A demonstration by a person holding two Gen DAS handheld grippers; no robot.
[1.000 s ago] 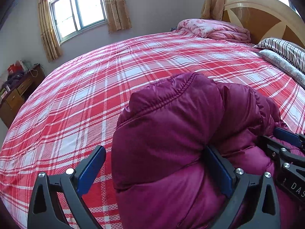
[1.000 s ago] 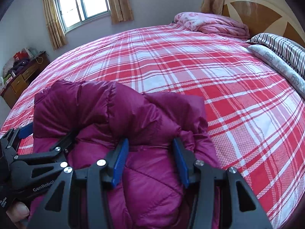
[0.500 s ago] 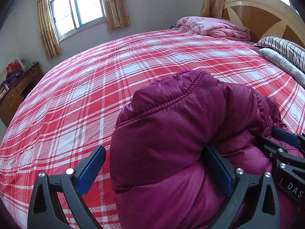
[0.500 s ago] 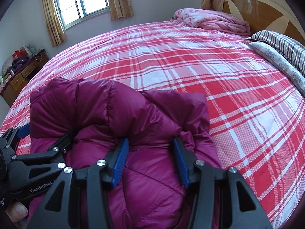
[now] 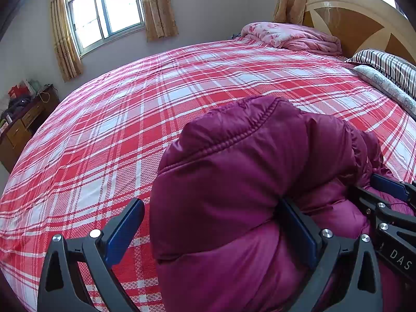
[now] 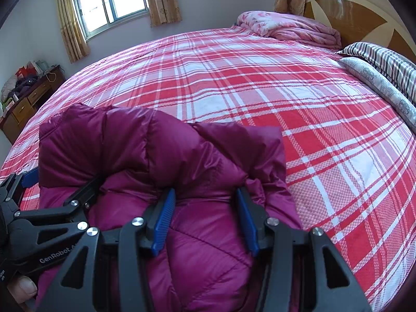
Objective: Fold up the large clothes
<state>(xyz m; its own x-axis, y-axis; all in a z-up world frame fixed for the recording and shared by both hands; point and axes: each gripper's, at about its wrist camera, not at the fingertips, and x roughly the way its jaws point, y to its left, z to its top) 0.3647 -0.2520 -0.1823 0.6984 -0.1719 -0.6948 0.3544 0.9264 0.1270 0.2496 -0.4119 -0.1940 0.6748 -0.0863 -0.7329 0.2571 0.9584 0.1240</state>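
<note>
A magenta puffer jacket [image 5: 247, 171] lies bunched and folded over on the red plaid bed [image 5: 135, 109]; it also shows in the right wrist view [image 6: 156, 156]. My left gripper [image 5: 208, 223] is wide open, its right finger [image 5: 299, 231] pressed under the jacket's fold, its left finger over bare bedding. My right gripper [image 6: 205, 213] is open with jacket fabric bulging between its fingers. Each gripper shows in the other's view: the right one [image 5: 390, 208], the left one [image 6: 52, 208].
A pink folded quilt [image 5: 291, 36] and striped pillows [image 5: 384, 65] lie by the wooden headboard [image 5: 364, 18] at the far right. A wooden cabinet [image 5: 20, 127] stands at the left wall under a curtained window [image 5: 104, 10].
The jacket has shifted slightly toward the bed's middle with both grippers. The jaws stand as before.
</note>
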